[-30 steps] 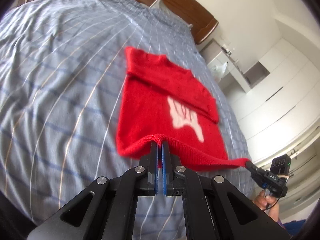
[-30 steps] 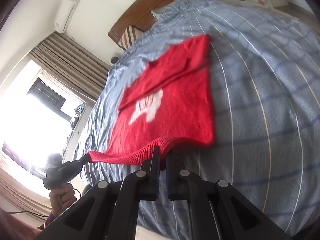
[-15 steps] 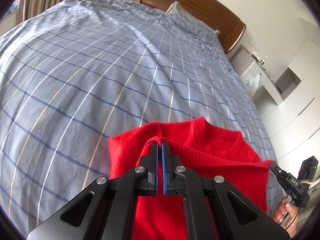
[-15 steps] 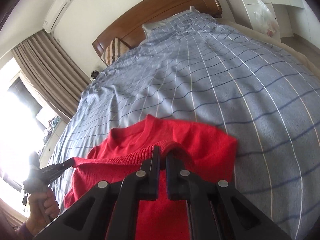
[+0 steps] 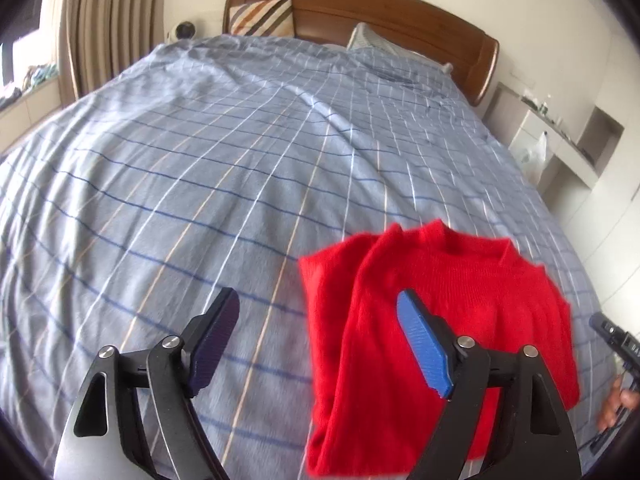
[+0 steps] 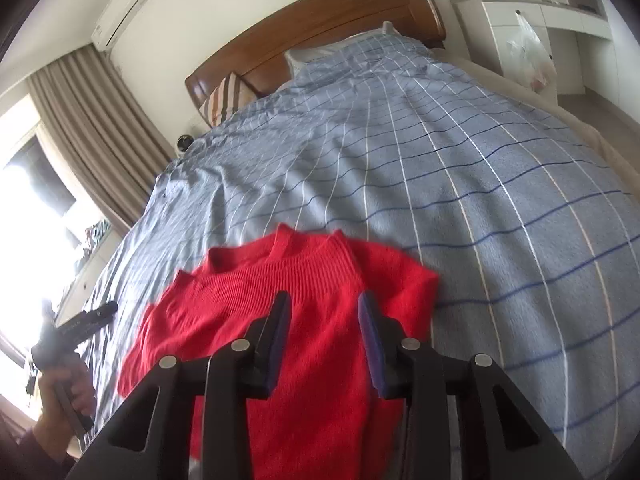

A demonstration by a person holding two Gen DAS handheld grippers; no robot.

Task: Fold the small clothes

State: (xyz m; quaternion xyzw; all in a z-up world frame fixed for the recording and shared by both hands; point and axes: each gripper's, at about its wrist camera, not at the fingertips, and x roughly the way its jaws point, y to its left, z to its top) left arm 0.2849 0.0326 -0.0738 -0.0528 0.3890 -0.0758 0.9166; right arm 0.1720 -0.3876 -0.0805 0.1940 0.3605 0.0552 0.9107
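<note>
Both my grippers opening over the folded red knitted sweater [image 5: 460, 304] on the bed.

My left gripper [image 5: 318, 334] has its jaws spreading wide, nothing between them: its dark pad hangs over the pale blue checked bedspread [image 5: 224, 168], its blue pad over the sweater's left part. My right gripper [image 6: 324, 340] is also letting go, jaws parting above the knit with no cloth pinched between them. The sweater lies doubled over near the foot of the bed, collar towards the brown wooden headboard [image 6: 320, 28]. My left hand [image 6: 60, 392] shows at the edge of the right view.
</note>
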